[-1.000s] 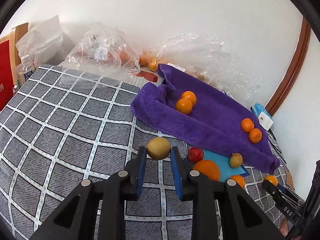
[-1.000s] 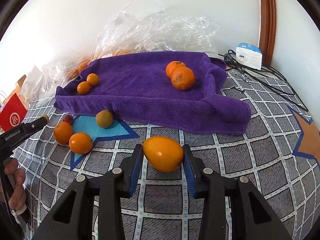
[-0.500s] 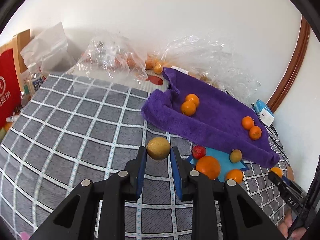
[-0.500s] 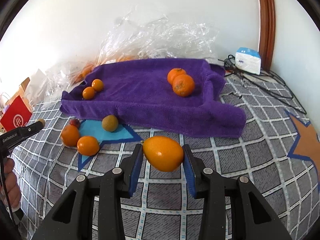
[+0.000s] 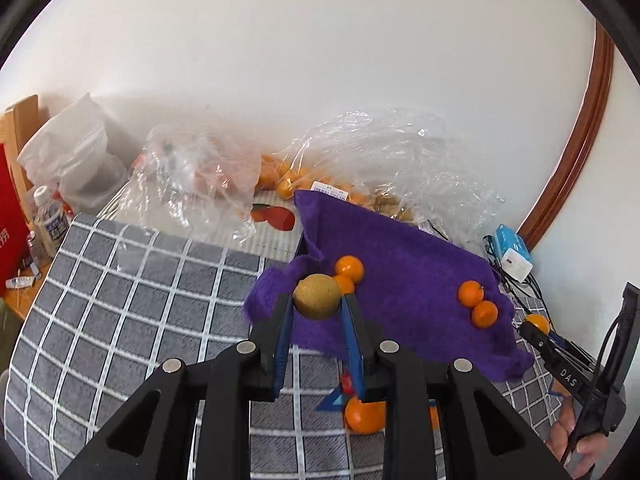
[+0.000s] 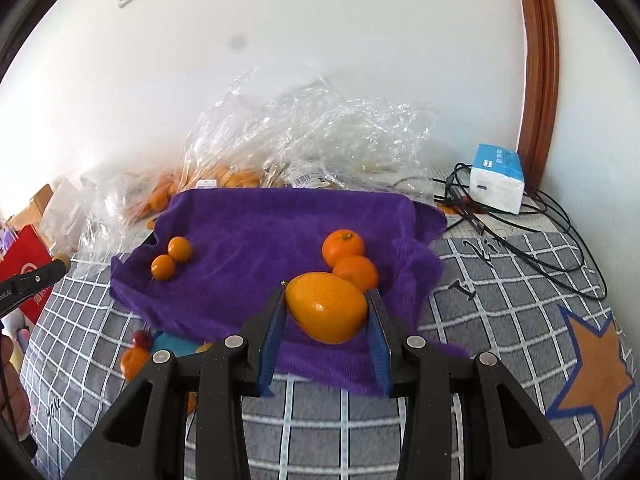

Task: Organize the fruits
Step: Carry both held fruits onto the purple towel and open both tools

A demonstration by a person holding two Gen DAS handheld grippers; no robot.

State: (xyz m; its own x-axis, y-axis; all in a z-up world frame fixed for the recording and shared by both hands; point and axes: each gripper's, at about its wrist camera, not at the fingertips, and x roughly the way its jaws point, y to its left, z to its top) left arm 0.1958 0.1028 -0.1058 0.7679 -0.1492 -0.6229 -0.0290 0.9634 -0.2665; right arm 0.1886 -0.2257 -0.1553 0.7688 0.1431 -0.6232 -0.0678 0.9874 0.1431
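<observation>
Both fisheye views are bright with soft daylight. In the right wrist view the plain white wall [image 6: 320, 60] washes out toward the left edge. The crumpled clear plastic bags [image 6: 312, 136] glint. Straight lines bow near the dark round borders, and the checked grey bedcover [image 5: 132, 300] looks slightly smeared.

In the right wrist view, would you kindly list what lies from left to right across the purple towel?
Two small oranges touching each other → bare purple towel → two larger oranges, also touching, just behind the big orange fruit clamped in the right gripper.
</observation>
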